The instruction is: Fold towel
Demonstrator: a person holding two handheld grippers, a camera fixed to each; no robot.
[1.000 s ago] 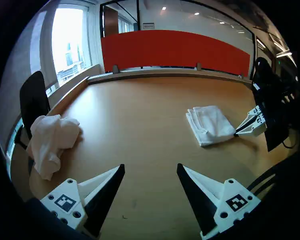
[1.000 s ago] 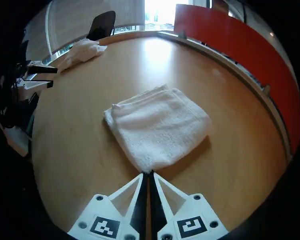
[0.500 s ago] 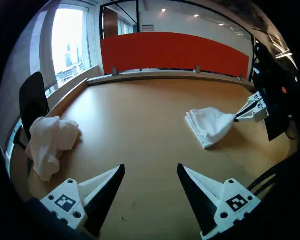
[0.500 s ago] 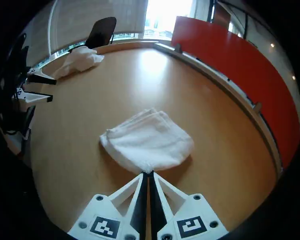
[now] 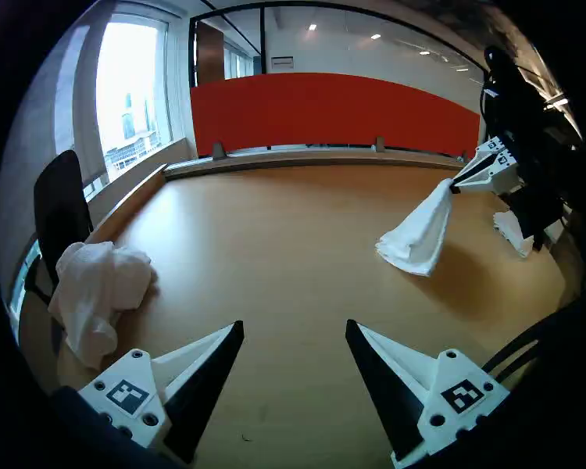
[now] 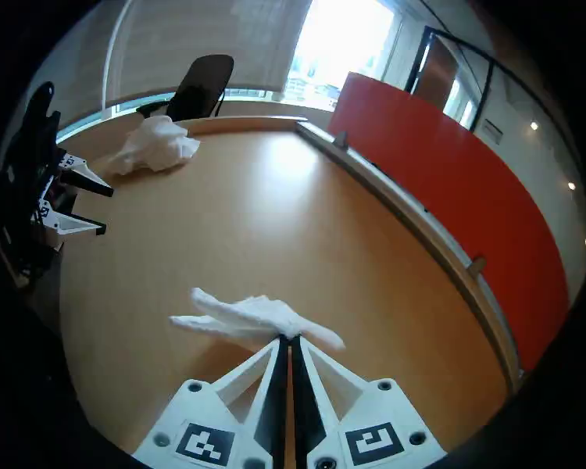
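A white folded towel (image 5: 416,234) hangs in the air above the wooden table (image 5: 277,227), lifted by one corner. My right gripper (image 5: 452,185) is shut on that corner, at the right of the left gripper view. In the right gripper view the towel (image 6: 250,319) spreads out just beyond the closed right gripper (image 6: 287,341). My left gripper (image 5: 293,328) stands open over the near table, with nothing between its fingers, and appears far left as the left gripper (image 6: 108,211). A crumpled white towel (image 5: 98,293) lies at the table's left edge.
A black chair (image 5: 58,207) stands behind the crumpled towel (image 6: 152,144). A red divider (image 5: 332,109) runs along the table's far edge. Another white cloth (image 5: 516,230) lies at the far right, below the right gripper. A dark-clothed person holds the grippers.
The right gripper has risen with the towel's corner. The folded towel left the table and now hangs from it. The left gripper has stayed open and hardly moved.
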